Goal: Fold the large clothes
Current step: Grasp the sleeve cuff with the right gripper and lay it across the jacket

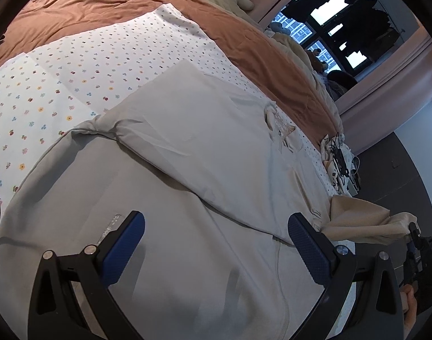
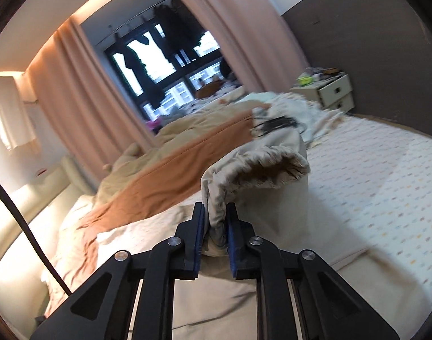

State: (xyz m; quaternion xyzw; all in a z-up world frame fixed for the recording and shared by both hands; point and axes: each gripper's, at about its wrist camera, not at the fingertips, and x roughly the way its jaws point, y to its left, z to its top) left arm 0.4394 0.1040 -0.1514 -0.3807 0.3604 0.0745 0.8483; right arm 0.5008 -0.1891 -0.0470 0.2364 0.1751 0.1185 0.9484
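Note:
A large pale grey-beige garment point(image 1: 187, 141) lies spread over the bed, with creases running across it. My left gripper point(image 1: 216, 218) hovers just above its near part, its blue pads wide apart and nothing between them. At the far right of the left wrist view, my right gripper point(image 1: 414, 232) holds up a beige end of the garment point(image 1: 363, 221). The right wrist view shows my right gripper point(image 2: 214, 209) shut on this gathered, elasticated edge point(image 2: 258, 164), which is lifted off the bed and hangs open like a cuff.
A white floral sheet point(image 1: 60, 85) and a brown duvet point(image 1: 102, 2) cover the bed. Black cables point(image 1: 339, 155) lie in a heap by the bed's far edge. A white nightstand point(image 2: 329, 90), pink curtains point(image 2: 82, 99) and a window stand beyond. A person's hand point(image 1: 408, 306) holds the right gripper.

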